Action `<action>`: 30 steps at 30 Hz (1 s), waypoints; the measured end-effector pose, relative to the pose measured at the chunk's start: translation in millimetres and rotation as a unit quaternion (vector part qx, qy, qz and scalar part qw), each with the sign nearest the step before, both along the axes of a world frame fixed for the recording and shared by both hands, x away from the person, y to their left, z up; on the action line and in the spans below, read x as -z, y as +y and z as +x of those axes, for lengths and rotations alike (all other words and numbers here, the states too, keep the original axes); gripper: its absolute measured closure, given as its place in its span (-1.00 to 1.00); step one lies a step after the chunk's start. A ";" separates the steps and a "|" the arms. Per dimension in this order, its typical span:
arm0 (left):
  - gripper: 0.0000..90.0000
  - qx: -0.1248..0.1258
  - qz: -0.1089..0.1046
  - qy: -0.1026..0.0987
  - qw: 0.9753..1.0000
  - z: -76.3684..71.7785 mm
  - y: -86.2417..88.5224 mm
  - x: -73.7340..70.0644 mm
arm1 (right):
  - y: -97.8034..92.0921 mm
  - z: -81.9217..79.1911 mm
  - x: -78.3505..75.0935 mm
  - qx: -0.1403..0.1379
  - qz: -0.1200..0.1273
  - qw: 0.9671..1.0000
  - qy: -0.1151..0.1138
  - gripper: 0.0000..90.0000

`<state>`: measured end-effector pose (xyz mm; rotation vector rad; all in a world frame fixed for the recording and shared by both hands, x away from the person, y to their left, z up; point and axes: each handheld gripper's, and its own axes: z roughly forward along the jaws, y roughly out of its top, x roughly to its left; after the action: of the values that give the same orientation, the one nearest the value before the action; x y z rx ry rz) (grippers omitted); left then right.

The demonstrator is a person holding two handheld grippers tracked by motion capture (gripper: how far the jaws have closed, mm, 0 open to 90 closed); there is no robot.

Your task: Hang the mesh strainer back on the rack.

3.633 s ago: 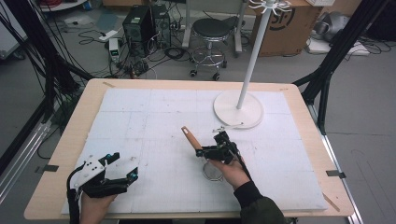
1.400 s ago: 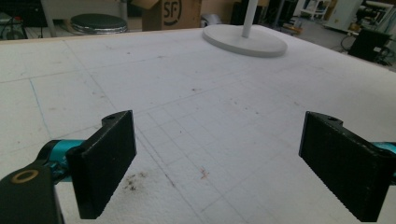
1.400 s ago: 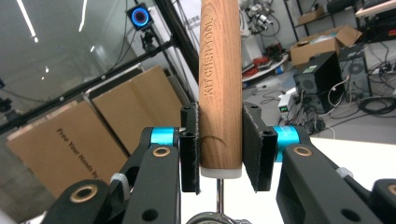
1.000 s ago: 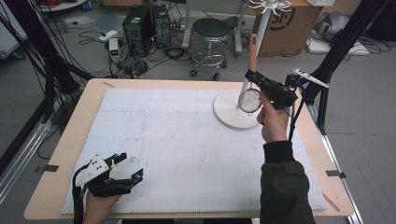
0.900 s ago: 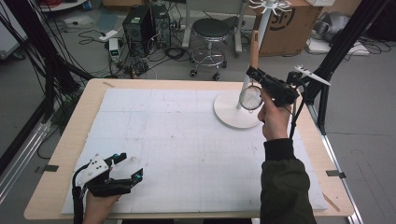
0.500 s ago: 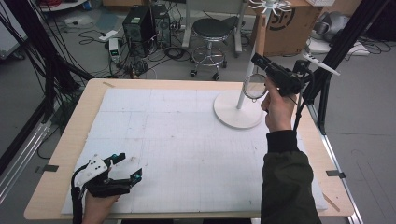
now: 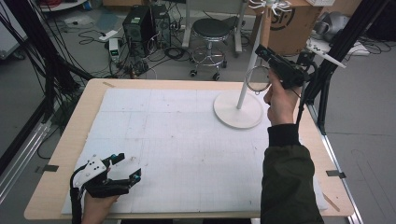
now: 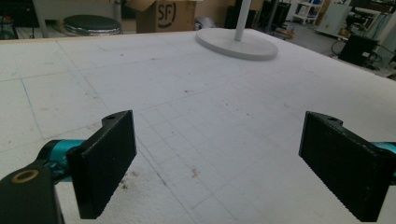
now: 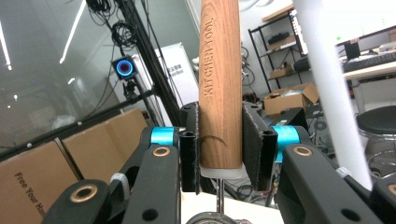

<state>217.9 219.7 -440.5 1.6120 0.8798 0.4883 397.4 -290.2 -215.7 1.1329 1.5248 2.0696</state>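
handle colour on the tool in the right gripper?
Brown wood grain handle; clearest in the right gripper view.

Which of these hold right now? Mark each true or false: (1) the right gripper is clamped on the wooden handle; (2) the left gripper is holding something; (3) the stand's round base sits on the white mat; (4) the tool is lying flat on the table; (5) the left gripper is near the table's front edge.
1. True: the right gripper has its jaws shut on the wooden handle, marked KITCHEN TOOL.
2. False: the left gripper is open, with bare white mat between its jaws.
3. True: the stand's round base rests on the mat.
4. False: the tool is held up in the air beside the stand's pole.
5. True: it sits low at the front left of the table.
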 end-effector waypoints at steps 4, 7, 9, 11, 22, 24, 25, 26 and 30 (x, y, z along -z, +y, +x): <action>-0.74 0.002 0.002 0.001 1.000 -0.3 -0.4 0.3 | -12.6 -2.7 -1.5 0.010 0.010 1.000 -0.001 0.58; -0.74 -0.001 0.003 0.003 1.000 -0.1 -1.1 0.6 | -21.8 -2.4 -1.1 0.013 0.017 1.000 0.003 0.58; -0.74 -0.004 0.006 0.004 1.000 -0.6 -0.5 0.6 | -24.0 -0.8 -0.3 0.010 0.016 1.000 0.004 0.58; -0.74 -0.008 0.005 0.004 1.000 -1.5 0.6 0.4 | -24.8 -0.4 0.1 0.010 0.017 1.000 0.007 0.58; -0.74 -0.012 0.008 0.006 1.000 -1.8 1.3 1.6 | -28.5 6.5 3.8 0.002 0.023 1.000 0.011 0.58; -0.74 -0.012 0.008 0.006 1.000 -1.9 1.2 1.6 | -27.5 7.5 4.5 -0.002 0.022 1.000 0.015 0.58; -0.74 -0.012 0.008 0.006 1.000 -1.9 1.2 1.6 | -26.6 8.2 5.1 -0.001 0.022 1.000 0.016 0.58; -0.74 -0.012 0.008 0.005 1.000 -1.9 1.2 1.6 | -25.4 8.8 5.5 -0.001 0.019 1.000 0.018 0.58; -0.74 -0.013 0.007 0.006 1.000 -2.0 1.5 1.7 | -23.6 11.1 7.5 -0.001 0.019 1.000 0.016 0.58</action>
<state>216.0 221.2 -442.2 1.6195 0.9079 0.5043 408.6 -313.7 -223.2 1.1845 1.5078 2.0990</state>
